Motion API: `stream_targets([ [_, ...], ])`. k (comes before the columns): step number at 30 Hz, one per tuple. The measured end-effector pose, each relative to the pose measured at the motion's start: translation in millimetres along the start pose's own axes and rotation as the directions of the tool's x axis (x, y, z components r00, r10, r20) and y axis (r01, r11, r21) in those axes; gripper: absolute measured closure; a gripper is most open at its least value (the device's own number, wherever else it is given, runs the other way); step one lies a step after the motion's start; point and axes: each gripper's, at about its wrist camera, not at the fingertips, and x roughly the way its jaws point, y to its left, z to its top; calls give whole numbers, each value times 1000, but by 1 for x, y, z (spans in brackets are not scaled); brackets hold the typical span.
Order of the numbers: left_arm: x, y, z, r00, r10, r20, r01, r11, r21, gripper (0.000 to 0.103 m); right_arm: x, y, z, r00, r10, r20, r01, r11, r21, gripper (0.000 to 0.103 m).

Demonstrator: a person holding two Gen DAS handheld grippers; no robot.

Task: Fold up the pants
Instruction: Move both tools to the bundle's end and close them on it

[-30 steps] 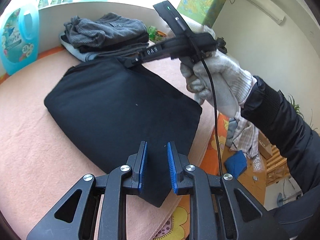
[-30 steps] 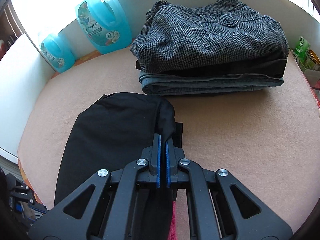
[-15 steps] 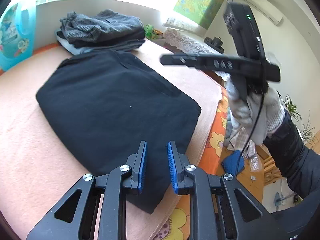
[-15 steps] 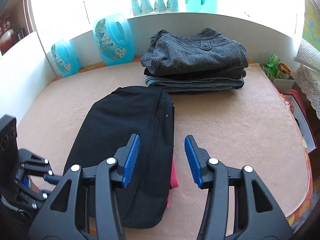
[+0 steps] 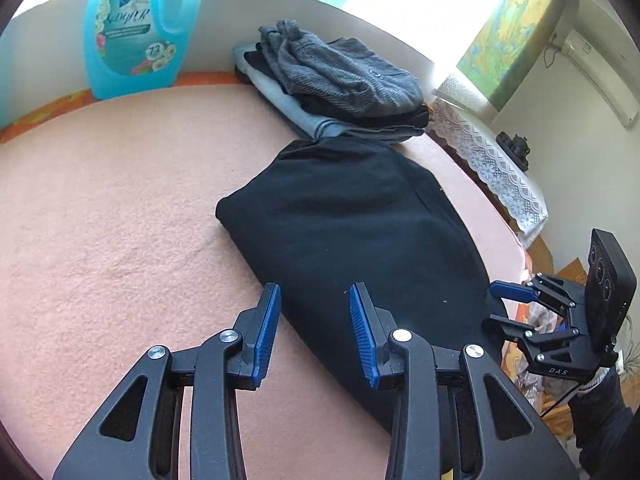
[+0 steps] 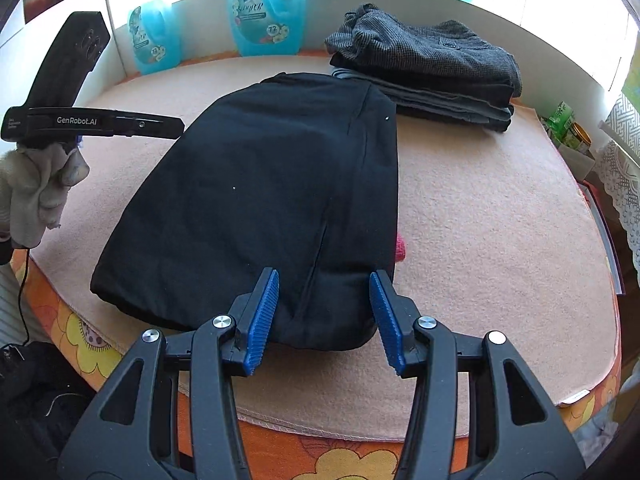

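Observation:
Black pants (image 5: pixel 356 216) lie folded flat on the pink blanket (image 5: pixel 120 208); they also show in the right wrist view (image 6: pixel 264 192). My left gripper (image 5: pixel 314 330) is open and empty, hovering over the pants' near left edge. My right gripper (image 6: pixel 324 314) is open and empty, just above the pants' near edge by the table front. The right gripper shows at the right edge of the left wrist view (image 5: pixel 560 320); the left gripper appears at the far left of the right wrist view (image 6: pixel 80 120), held in a gloved hand.
A stack of folded grey and blue clothes (image 6: pixel 428 64) sits at the back, touching the pants' far end. Blue detergent jugs (image 6: pixel 266 12) stand along the white back wall. A pink item (image 6: pixel 400 248) peeks from under the pants. Table edge (image 6: pixel 320 432) lies close in front.
My right gripper let go of the pants' corner, opened and pulled back toward the table front. My left gripper opened wider and swung left around the pants.

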Motion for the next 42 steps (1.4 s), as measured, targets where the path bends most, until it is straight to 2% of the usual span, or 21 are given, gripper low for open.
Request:
stream_targets([
  [6, 9, 19, -4, 1000, 2, -7, -2, 998, -67, 63, -2, -15, 5, 995, 101, -7, -100, 994, 45, 53],
  [8, 5, 22, -3, 1000, -7, -3, 7, 996, -84, 63, -4, -29, 11, 992, 125, 18, -126, 987, 97, 48],
  [10, -2, 24, -3, 1000, -28, 5, 29, 994, -103, 63, -1, -44, 19, 987, 154, 36, -158, 977, 141, 35],
  [11, -3, 24, -2, 999, -49, 4, 49, 991, -123, 62, 2, -52, 24, 983, 177, 41, -181, 971, 159, 33],
  [12, -4, 25, -3, 997, -72, -3, 71, 986, -148, 53, 7, -60, 29, 980, 196, 41, -200, 963, 180, 33],
  [13, -5, 25, -3, 996, -93, -11, 90, 981, -169, 47, 13, -68, 34, 975, 221, 37, -224, 953, 202, 33],
  [17, -4, 23, -6, 989, -147, -27, 137, 967, -215, 47, 41, -94, 51, 945, 328, 17, -319, 905, 281, 32],
  [21, 1, 24, -6, 985, -170, -35, 155, 954, -257, 47, 67, -111, 62, 924, 383, 1, -363, 875, 320, 32],
  [25, 7, 28, -7, 981, -190, -50, 167, 940, -298, 47, 87, -119, 71, 914, 406, -8, -380, 861, 337, 32],
  [28, 11, 33, -8, 978, -202, -48, 177, 932, -317, 47, 99, -122, 75, 894, 448, -15, -416, 840, 348, 32],
  [31, 12, 34, -6, 977, -209, -40, 186, 929, -321, 46, 105, -122, 78, 878, 479, 0, -451, 825, 341, 32],
  [37, 17, 34, -4, 968, -251, -17, 233, 919, -317, 46, 114, -108, 79, 818, 575, 12, -553, 780, 293, 31],
  [39, 20, 36, -1, 963, -270, -4, 254, 911, -325, 46, 114, -101, 80, 818, 576, 9, -556, 786, 271, 31],
  [42, 28, 36, 4, 955, -296, 16, 284, 898, -335, 47, 116, -95, 78, 799, 601, 21, -587, 770, 250, 31],
])
